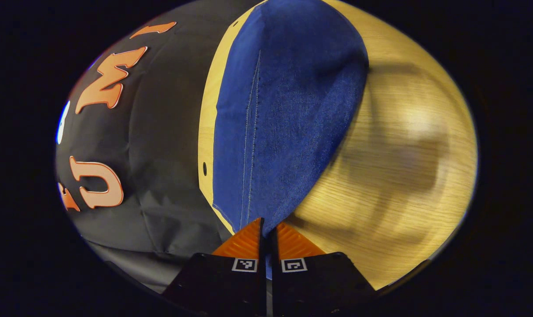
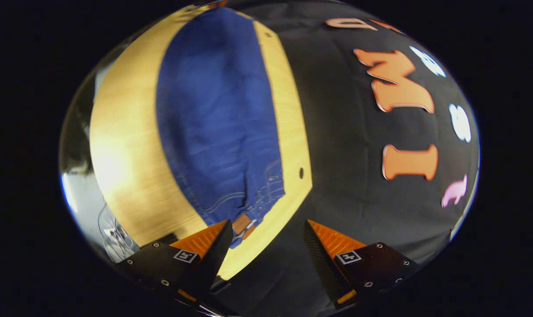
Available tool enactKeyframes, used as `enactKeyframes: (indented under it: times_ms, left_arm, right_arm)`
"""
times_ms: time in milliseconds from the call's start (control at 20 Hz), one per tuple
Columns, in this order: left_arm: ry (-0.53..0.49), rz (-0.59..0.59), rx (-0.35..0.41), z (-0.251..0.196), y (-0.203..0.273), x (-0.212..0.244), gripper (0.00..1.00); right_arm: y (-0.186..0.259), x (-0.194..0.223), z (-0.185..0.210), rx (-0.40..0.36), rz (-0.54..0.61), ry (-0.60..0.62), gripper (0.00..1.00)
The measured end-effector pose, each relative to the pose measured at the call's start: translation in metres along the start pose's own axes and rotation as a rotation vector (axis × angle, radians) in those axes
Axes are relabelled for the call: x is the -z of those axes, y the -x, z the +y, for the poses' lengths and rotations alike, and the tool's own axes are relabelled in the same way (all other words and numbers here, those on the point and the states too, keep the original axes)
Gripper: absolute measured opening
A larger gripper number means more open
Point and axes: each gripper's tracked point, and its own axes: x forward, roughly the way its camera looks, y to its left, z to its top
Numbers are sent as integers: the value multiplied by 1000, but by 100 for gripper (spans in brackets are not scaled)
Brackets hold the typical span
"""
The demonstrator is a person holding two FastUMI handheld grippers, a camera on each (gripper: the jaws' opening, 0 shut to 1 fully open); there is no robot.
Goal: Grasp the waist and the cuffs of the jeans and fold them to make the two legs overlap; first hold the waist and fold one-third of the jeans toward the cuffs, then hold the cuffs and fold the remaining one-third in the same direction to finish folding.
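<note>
Blue jeans (image 1: 284, 123) lie lengthwise on a light wooden table (image 1: 402, 176), legs stacked into one long strip. In the left gripper view my left gripper (image 1: 269, 224) is shut on the near end of the strip, and denim shows between its fingers. In the right gripper view the jeans (image 2: 218, 123) stretch away from me, and the waist with its brown patch (image 2: 241, 223) is nearest. My right gripper (image 2: 267, 222) stands open just above the table (image 2: 121, 167) edge, its left finger beside the waist corner, nothing between the fingers.
The table's long edge (image 1: 207, 132) runs close beside the jeans, with the black cloth wall (image 2: 358, 176) beyond it. A small hole (image 2: 301, 172) sits near that edge. A pale, glassy object (image 2: 112, 233) shows at the lower left of the right gripper view.
</note>
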Motion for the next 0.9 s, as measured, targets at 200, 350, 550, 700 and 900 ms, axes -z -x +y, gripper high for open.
enactKeyframes:
  times_ms: [200, 350, 550, 700, 900]
  left_arm:
    - [-14, 17, 1, -1, 1, 0, 6]
    - [-15, 32, 6, 0, 1, -1, 6]
    - [-3, 43, 14, -1, 0, 0, 5]
    - [-13, 47, 4, -1, 1, 0, 5]
    - [3, 51, 6, 0, 1, -1, 5]
  right_arm:
    - [-29, 17, 44, -99, 7, 89, 98]
    - [-43, 31, 60, -133, 31, 167, 98]
    - [-62, 27, 62, -132, -3, 179, 95]
    - [-71, 18, 57, -106, -35, 218, 95]
    - [-81, 20, 62, -126, -35, 198, 91]
